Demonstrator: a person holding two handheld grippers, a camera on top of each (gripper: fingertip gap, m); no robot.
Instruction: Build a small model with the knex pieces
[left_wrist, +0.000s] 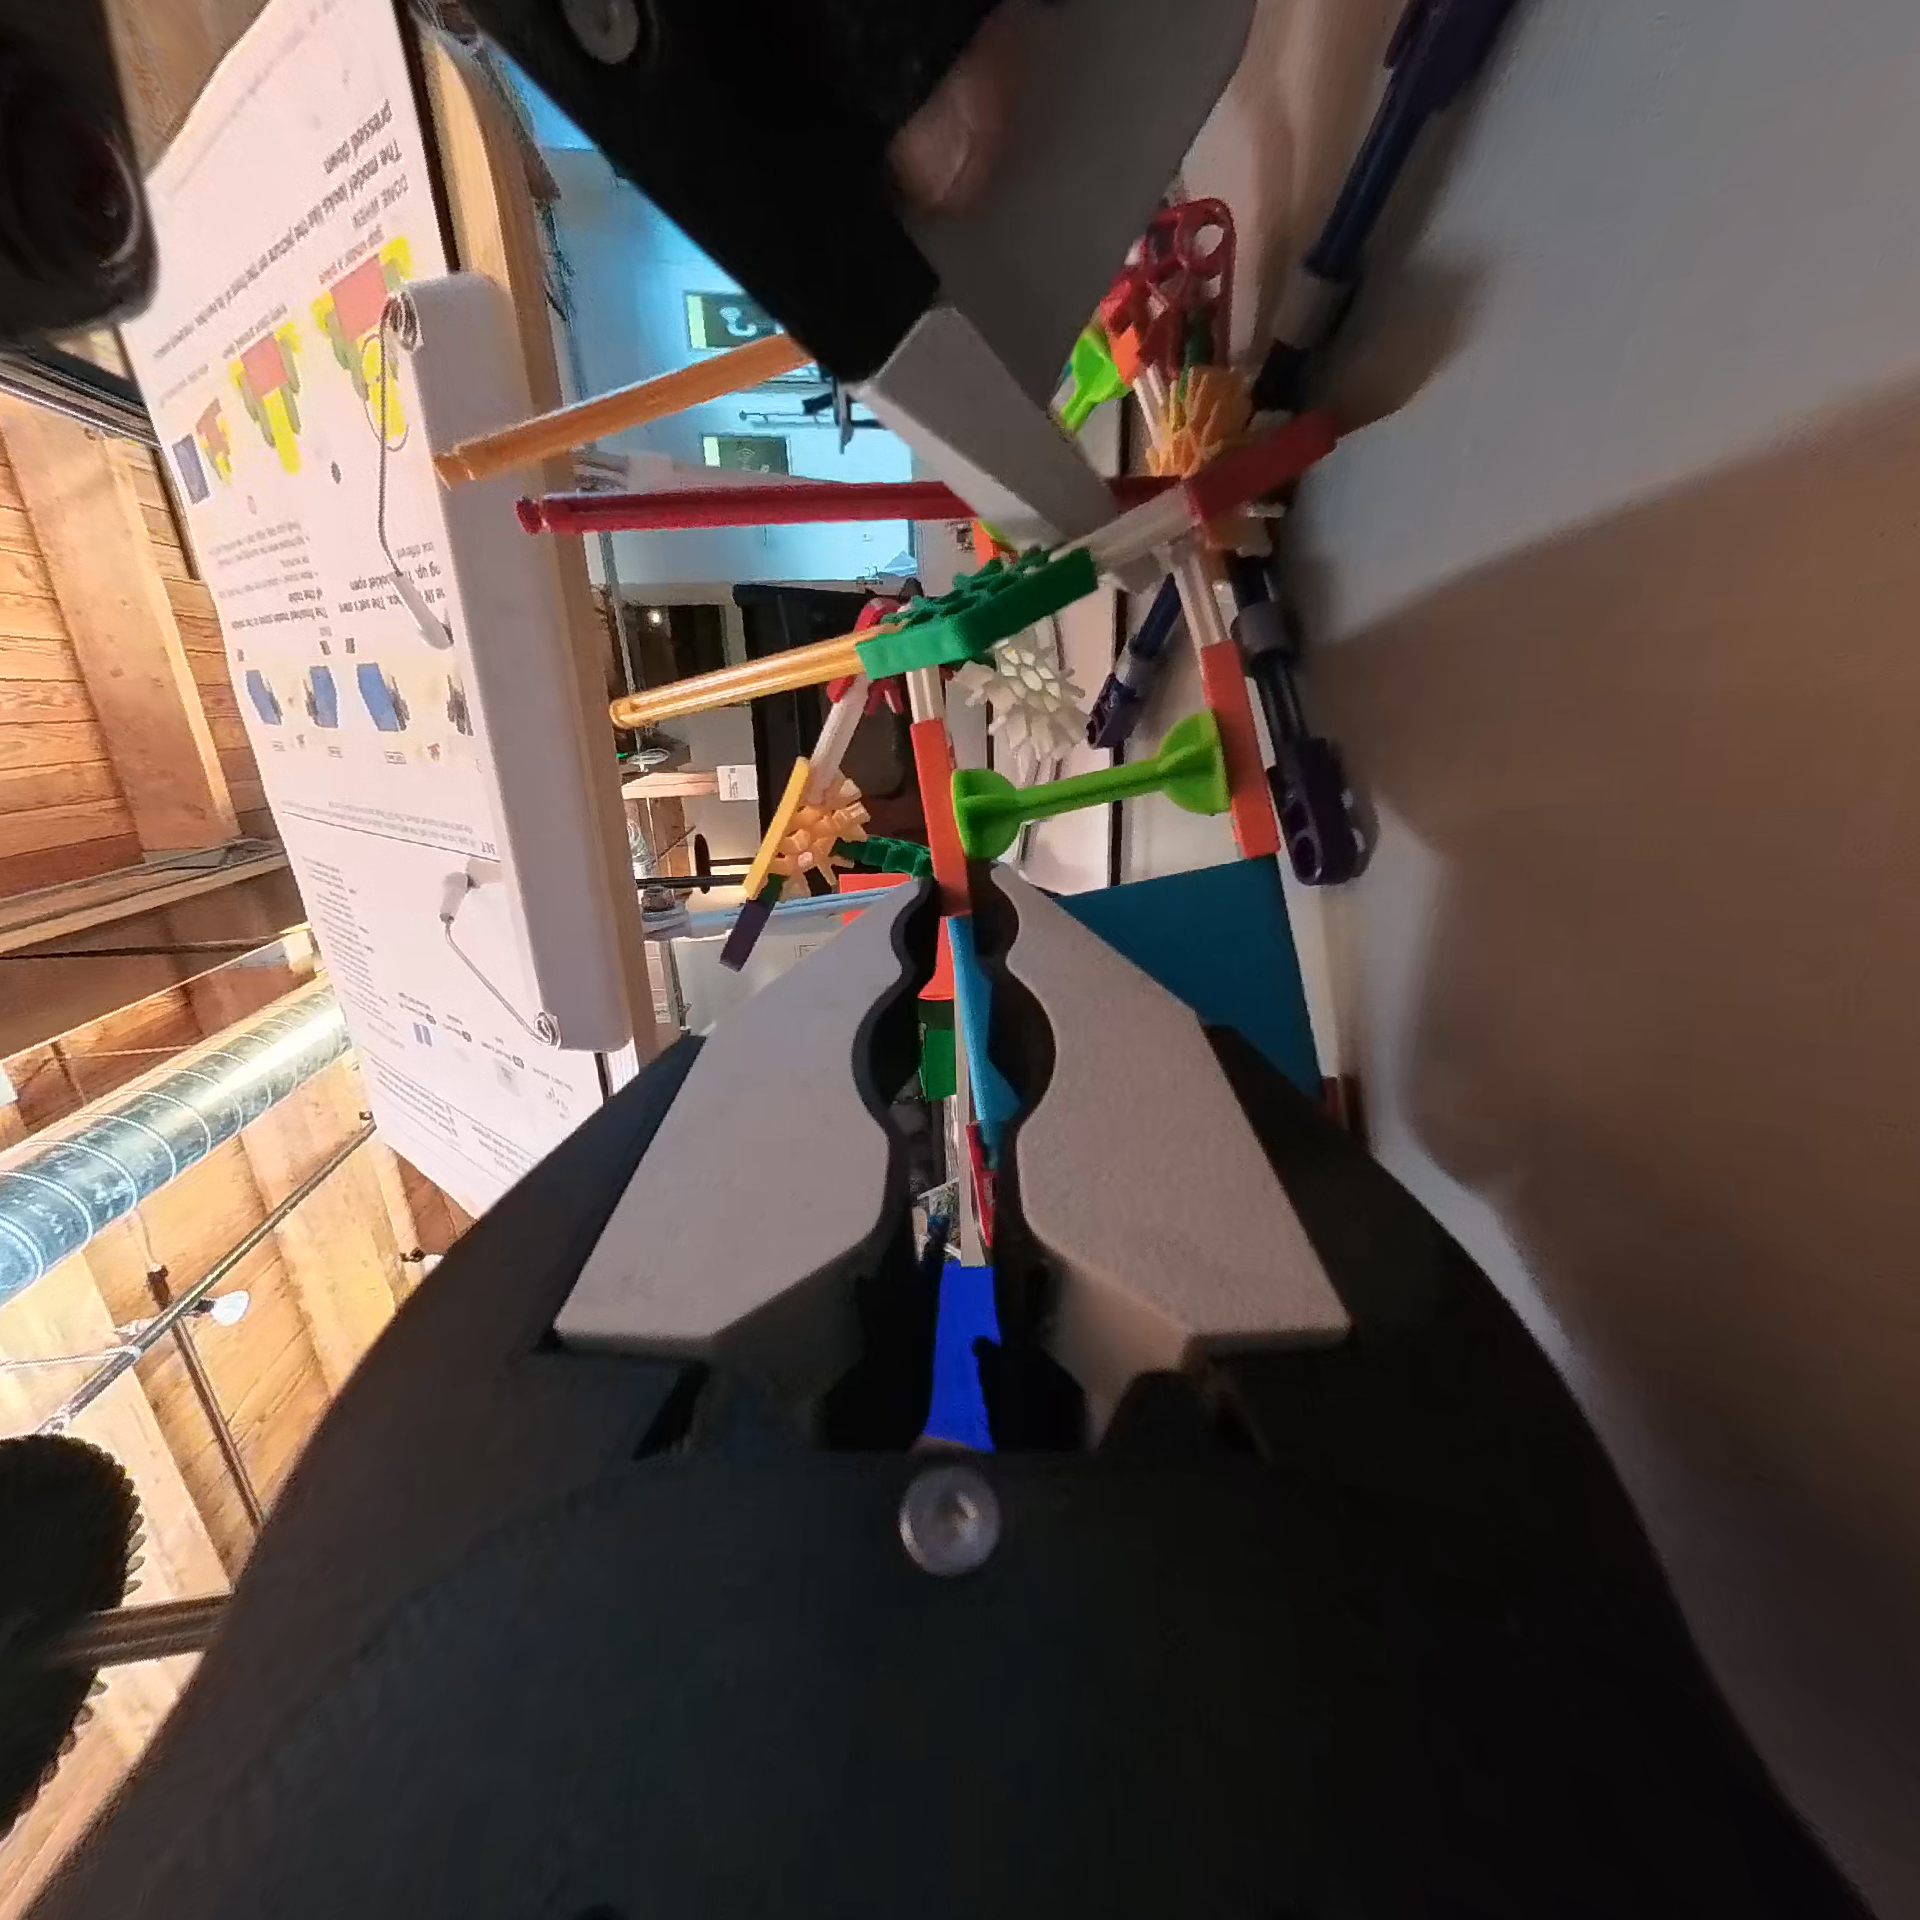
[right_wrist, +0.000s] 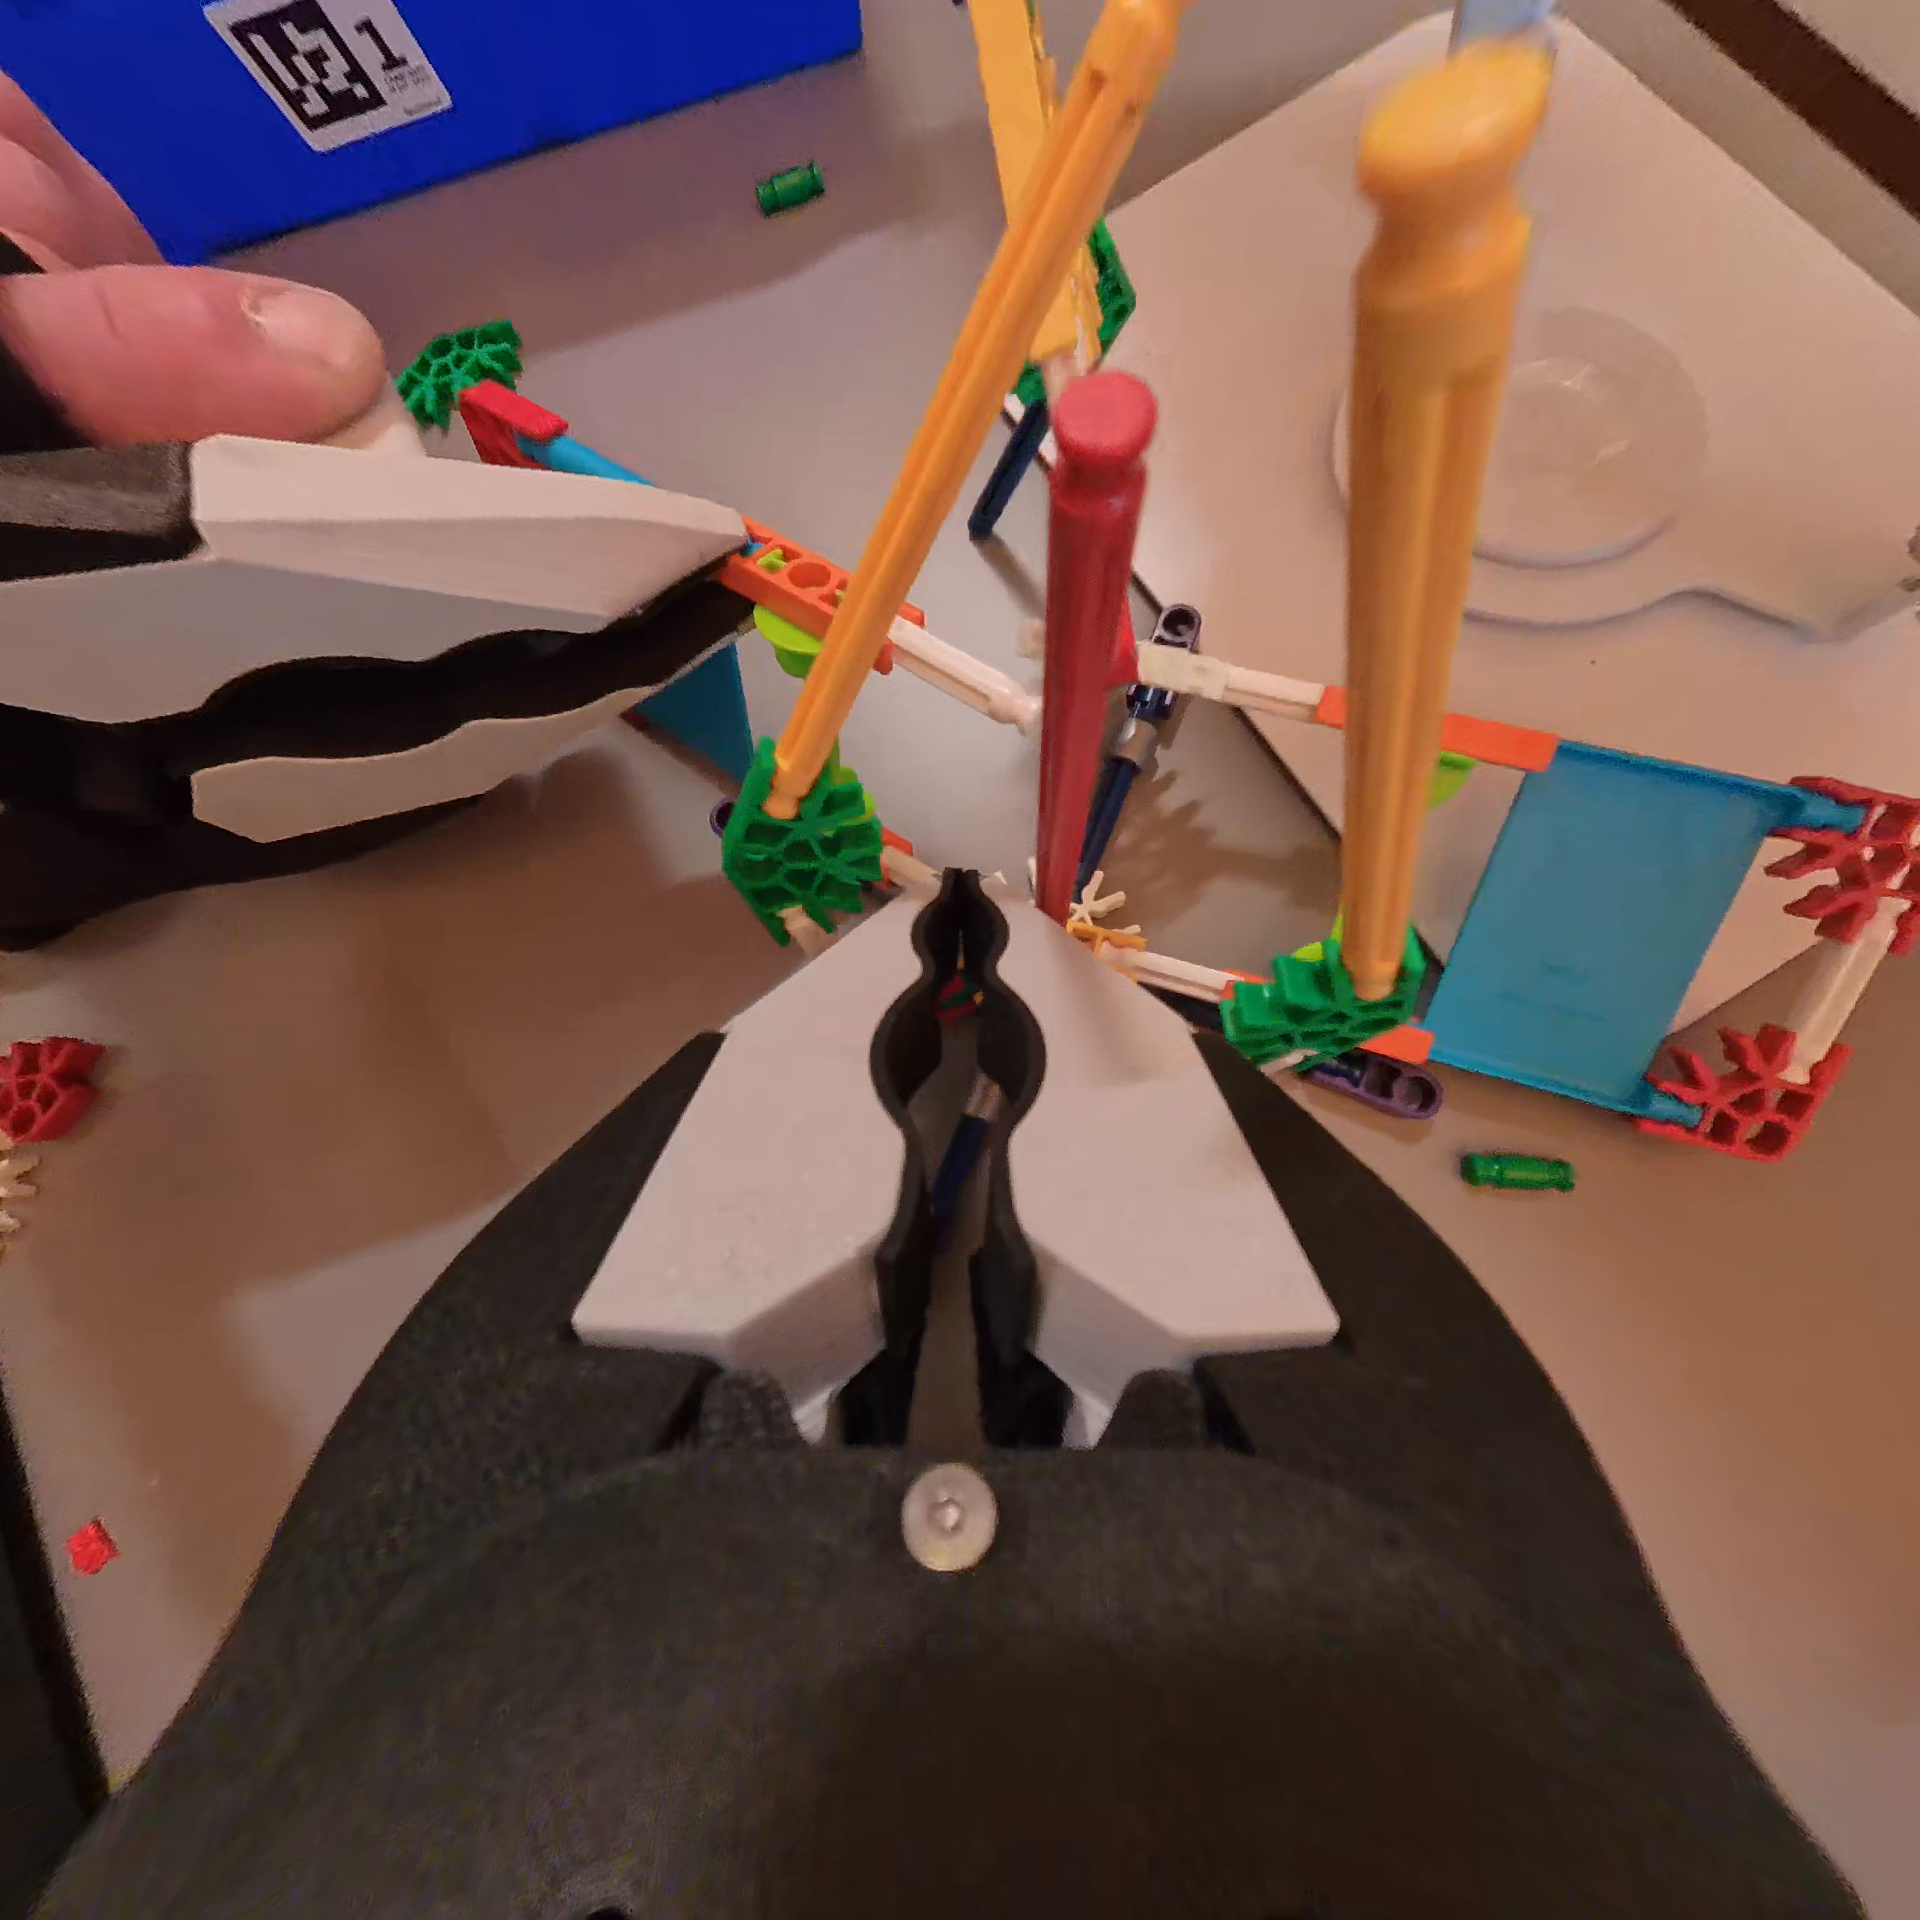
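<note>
- The left gripper (left_wrist: 961, 894) is clamped on the edge of a toy construction model (right_wrist: 1143, 831) built of rods and connectors; its grey fingers (left_wrist: 748, 1132) pinch an orange-and-white rod (left_wrist: 940, 800) where it meets a blue panel edge (left_wrist: 982, 1029).
- In the right wrist view the same left gripper (right_wrist: 743, 582) comes in from the left, its tips on the orange rod (right_wrist: 805, 587), with a person's hand (right_wrist: 177, 343) resting on top of its upper finger.
- The right gripper (right_wrist: 961, 883) has its tips drawn together near the model's middle, just beside a green connector (right_wrist: 805, 847) and the foot of an upright dark red rod (right_wrist: 1091, 644). A thin dark blue rod (right_wrist: 971, 1127) shows between the pads; whether it is pinched or lies beneath, I cannot tell.
- The model stands on a pale table (right_wrist: 312, 1091), with two long yellow-orange rods (right_wrist: 1423, 520) rising from green connectors and a blue panel (right_wrist: 1590, 914) framed by red connectors (right_wrist: 1756, 1091).
- Loose on the table lie a small green piece (right_wrist: 1517, 1171), another green piece (right_wrist: 790, 189) farther back, and a red connector (right_wrist: 47, 1081) at the left.
- A blue box (right_wrist: 582, 73) with a black-and-white marker sits behind.
</note>
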